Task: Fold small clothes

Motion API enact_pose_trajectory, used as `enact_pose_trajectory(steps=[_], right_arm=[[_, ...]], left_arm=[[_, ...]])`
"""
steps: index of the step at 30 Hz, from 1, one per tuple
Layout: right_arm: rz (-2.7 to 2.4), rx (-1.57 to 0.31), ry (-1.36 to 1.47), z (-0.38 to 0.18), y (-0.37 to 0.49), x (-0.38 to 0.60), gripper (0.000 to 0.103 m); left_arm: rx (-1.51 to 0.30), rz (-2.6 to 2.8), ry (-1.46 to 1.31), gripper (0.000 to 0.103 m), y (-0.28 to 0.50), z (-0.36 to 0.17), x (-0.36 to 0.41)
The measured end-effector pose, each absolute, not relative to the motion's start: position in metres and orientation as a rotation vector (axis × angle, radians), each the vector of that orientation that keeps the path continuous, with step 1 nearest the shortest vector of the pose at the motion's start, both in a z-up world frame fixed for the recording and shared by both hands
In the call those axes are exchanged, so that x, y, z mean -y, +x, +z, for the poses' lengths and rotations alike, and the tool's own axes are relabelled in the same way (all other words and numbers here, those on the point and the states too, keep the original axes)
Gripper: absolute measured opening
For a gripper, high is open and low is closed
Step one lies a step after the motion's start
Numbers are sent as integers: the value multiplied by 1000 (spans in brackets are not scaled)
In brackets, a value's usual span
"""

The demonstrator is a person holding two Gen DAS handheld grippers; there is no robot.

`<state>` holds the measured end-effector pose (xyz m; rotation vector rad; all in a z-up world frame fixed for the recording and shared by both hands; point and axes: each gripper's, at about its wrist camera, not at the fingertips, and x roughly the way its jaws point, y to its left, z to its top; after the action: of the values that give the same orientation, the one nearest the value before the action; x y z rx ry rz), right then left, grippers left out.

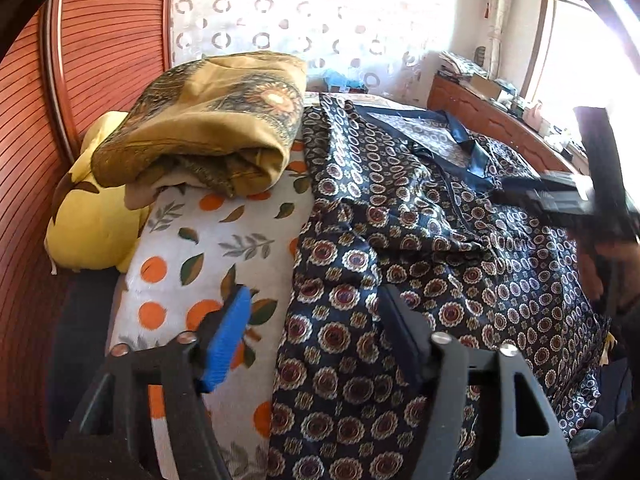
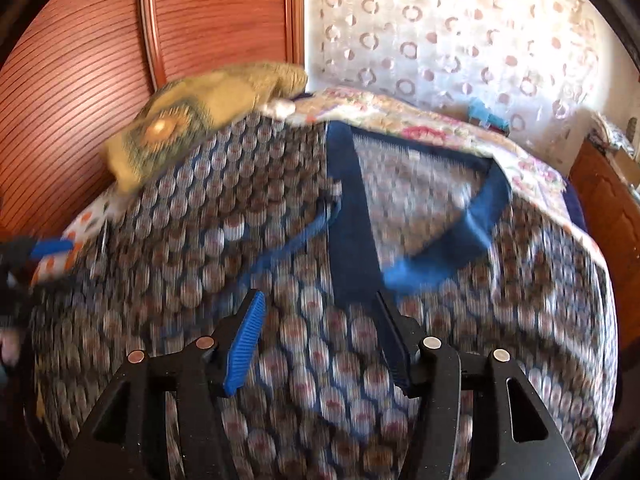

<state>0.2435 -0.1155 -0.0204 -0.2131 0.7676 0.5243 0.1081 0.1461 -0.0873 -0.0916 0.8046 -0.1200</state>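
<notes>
A dark navy satin top (image 1: pixel 420 248) with a round medallion print and a plain navy collar (image 1: pixel 464 148) lies spread on the bed. My left gripper (image 1: pixel 316 320) stands open just above the top's left edge, with its blue pad (image 1: pixel 228 340) over the sheet and its black finger (image 1: pixel 404 336) over the cloth. Nothing is pinched. In the right wrist view, which is motion-blurred, my right gripper (image 2: pixel 320 312) is open over the top (image 2: pixel 280 380), below the collar (image 2: pixel 440 256). The right gripper (image 1: pixel 560 200) also shows as a blur at the right of the left wrist view.
The bed sheet (image 1: pixel 192 264) is white with orange and leaf prints. A folded mustard blanket (image 1: pixel 208 128) and a yellow cushion (image 1: pixel 88 224) lie at the far left, against a red-brown ribbed wardrobe (image 1: pixel 100 48). A cluttered wooden ledge (image 1: pixel 492 112) borders the bed on the right.
</notes>
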Motion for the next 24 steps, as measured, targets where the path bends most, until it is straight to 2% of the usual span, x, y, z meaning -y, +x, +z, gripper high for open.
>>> enact_pose_trajectory(steps=[6,8,9,11,13,15,19,24], right_arm=[[497,-794,-227,-25,215,153,58],[502,-820,-220,-29,208,161,58],[506,-825,-215,-31,204,165,59],[478,-826,-212,-35,203,172,69],[479,-823,-196,-36,201,177,75],[480,-816,-204,-38,200,175,80],[482,-822,-189,-42,201,178,89],[475,-826,-198,-43,202,172,92]], left_arm=[[-852,-134,-86,58,121,-93,-143],[-859,-136,-74,53,122,-94,-142],[-863,-136,-67,48,123,-95,-141],[-861,-131,-59,35,123,-95,-141],[-855,-122,-46,16,123,-95,-141],[-823,-90,-26,9,120,-90,-143],[-762,-9,-69,9,111,-78,-166],[-802,55,-50,9,110,-85,-179]])
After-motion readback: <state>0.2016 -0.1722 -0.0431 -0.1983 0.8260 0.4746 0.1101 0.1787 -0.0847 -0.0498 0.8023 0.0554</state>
